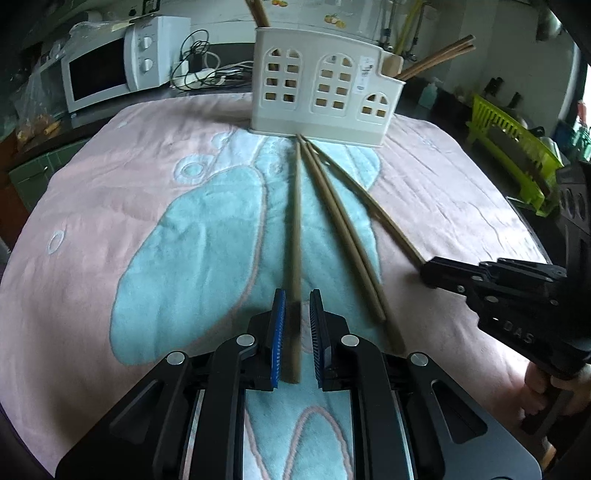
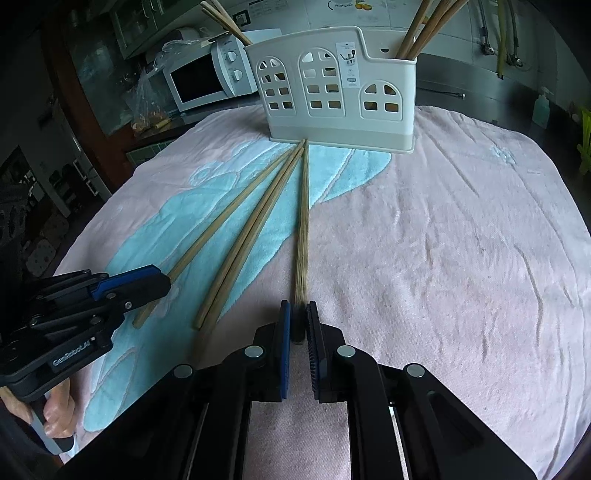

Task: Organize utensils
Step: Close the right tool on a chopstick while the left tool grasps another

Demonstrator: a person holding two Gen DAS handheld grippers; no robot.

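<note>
Left wrist view: a chopstick [image 1: 295, 236] is straddled by the parted left gripper [image 1: 297, 325], and could be rolled aside if clamped off-centre.

— What surrounds the scene?
— A pink-and-aqua towel [image 2: 461, 258] covers the worktop; a white microwave [image 1: 110, 72] sits back left beside tangled cables [image 1: 201, 70].
— And to the right?
— A lime-green dish rack [image 1: 513, 147] on a dark counter, tiled wall [image 2: 369, 11] with fruit decals behind, dim daylight.
</note>
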